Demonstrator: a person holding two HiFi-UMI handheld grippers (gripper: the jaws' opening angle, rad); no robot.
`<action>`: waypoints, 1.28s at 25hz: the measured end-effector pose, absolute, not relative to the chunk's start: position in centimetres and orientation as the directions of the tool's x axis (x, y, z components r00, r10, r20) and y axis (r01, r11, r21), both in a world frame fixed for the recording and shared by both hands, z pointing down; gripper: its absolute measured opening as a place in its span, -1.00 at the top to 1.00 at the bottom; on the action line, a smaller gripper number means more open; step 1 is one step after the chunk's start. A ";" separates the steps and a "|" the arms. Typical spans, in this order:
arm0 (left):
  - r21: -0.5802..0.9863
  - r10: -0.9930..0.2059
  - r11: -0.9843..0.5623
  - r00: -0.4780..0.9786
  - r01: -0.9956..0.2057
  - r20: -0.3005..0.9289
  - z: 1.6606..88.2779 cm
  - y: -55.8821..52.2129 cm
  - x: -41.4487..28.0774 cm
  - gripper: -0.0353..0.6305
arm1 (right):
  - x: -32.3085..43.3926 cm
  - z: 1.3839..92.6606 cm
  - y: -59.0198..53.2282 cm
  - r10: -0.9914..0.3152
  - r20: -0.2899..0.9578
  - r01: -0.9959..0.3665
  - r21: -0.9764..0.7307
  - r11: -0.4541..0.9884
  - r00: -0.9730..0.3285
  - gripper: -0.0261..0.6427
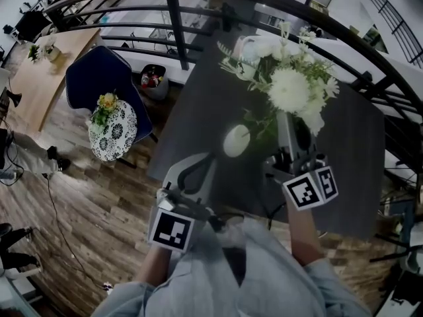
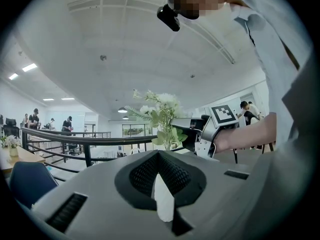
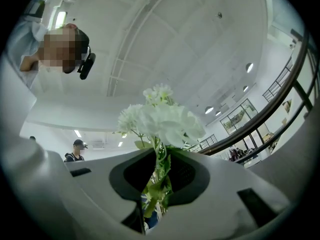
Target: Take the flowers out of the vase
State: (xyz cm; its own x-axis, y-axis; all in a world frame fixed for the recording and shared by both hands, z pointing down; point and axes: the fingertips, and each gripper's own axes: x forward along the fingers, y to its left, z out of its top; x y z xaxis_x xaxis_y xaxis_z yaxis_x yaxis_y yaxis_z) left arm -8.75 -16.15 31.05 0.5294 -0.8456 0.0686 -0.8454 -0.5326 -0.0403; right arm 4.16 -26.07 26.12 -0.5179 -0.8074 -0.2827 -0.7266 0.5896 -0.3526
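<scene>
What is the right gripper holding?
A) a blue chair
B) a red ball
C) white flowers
C: in the right gripper view, the right gripper is shut on the green stems of the white flowers, whose blooms stand up above its jaws.

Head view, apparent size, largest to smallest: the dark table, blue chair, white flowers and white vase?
1. dark table
2. white flowers and blue chair: about alike; the flowers sit nearer the camera, so their order is unsure
3. white vase
</scene>
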 end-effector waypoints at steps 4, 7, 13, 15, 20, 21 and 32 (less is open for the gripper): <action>-0.041 -0.842 -0.539 0.536 -0.841 0.062 31.3 -16.2 -8.8 0.90 | 4.1 25.9 -26.0 -0.807 -0.287 -0.728 -0.348 0.590 -0.516 0.72; -0.040 -0.839 -0.543 0.541 -0.839 0.060 31.4 -16.3 -8.9 0.90 | 4.2 25.4 -25.9 -0.809 -0.295 -0.730 -0.352 0.586 -0.508 0.72; -0.047 -0.831 -0.555 0.552 -0.830 0.066 31.4 -16.1 -8.6 0.90 | 5.2 24.3 -25.6 -0.820 -0.315 -0.734 -0.368 0.570 -0.478 0.72; -0.047 -0.829 -0.558 0.555 -0.829 0.068 31.4 -16.1 -8.5 0.90 | 5.7 24.0 -25.5 -0.823 -0.319 -0.739 -0.367 0.565 -0.471 0.72; -0.046 -0.824 -0.567 0.564 -0.823 0.061 31.7 -16.2 -8.6 0.90 | 6.4 24.1 -25.5 -0.836 -0.307 -0.764 -0.347 0.543 -0.455 0.72; -0.046 -0.822 -0.569 0.566 -0.821 0.061 31.6 -16.2 -8.5 0.90 | 6.6 24.2 -25.5 -0.840 -0.300 -0.771 -0.344 0.537 -0.451 0.72; -0.038 -0.810 -0.586 0.583 -0.810 0.067 31.1 -15.9 -6.6 0.90 | 9.6 26.4 -24.9 -0.886 -0.202 -0.821 -0.335 0.462 -0.417 0.73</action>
State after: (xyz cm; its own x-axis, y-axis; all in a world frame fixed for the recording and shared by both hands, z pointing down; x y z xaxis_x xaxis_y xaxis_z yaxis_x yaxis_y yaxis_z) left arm -6.59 -15.89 31.14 0.5828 -0.8098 0.0675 -0.8096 -0.5858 -0.0382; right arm 9.57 -24.86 26.37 -0.4166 -0.8863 -0.2021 -0.8209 0.4623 -0.3351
